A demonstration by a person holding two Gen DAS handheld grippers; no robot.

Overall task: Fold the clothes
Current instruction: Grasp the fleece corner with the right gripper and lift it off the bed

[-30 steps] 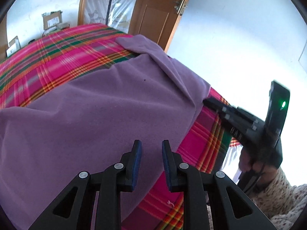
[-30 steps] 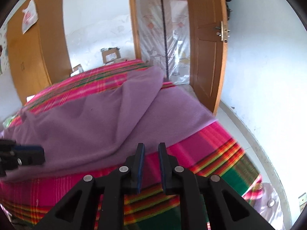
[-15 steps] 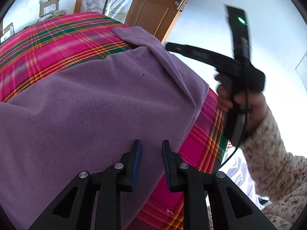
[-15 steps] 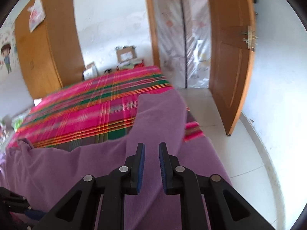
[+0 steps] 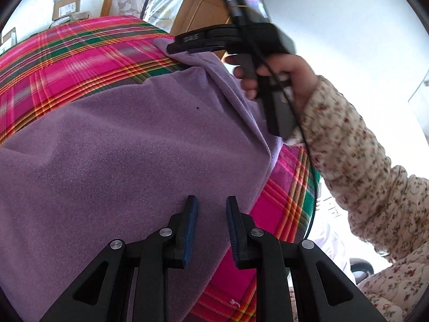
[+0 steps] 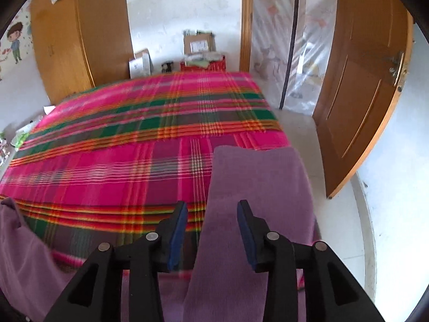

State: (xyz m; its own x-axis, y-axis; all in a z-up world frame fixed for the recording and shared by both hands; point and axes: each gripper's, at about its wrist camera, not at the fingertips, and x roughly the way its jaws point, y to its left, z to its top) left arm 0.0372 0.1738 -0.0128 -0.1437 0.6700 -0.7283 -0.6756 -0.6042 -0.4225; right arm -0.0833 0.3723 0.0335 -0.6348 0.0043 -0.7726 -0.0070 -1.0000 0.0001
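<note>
Pink, green and orange plaid covers a bed (image 6: 128, 166) that fills most of both views, with white walls, a wooden wardrobe (image 6: 77, 35) and an open wooden door (image 6: 359, 102) behind it. Spread over the near corner of the bed lies a large purple fleece garment (image 5: 128, 161), its body smooth and flat, with one long sleeve or strip (image 6: 257, 187) reaching away across the plaid towards the door side.

By its look the fleece is soft, light and limp. It should drape and sag when lifted and slide easily over the plaid, with no risk of damage. Good places to pinch would be a hem, a corner or the sleeve's far end, where the cloth is thin enough for the pads to bite.

A person's hand in a floral sleeve (image 5: 356, 161) carries the right gripper (image 6: 211, 209) above the sleeve. Its jaws are opening, and the purple strip lies below the gap between the blue pads, which do not press on it. In the left view its tip hangs close to the sleeve's far end, though contact cannot be told.

At the near edge, the left gripper (image 5: 209, 204) hovers over the garment's body with its jaws slightly parted and nothing between them.
</note>
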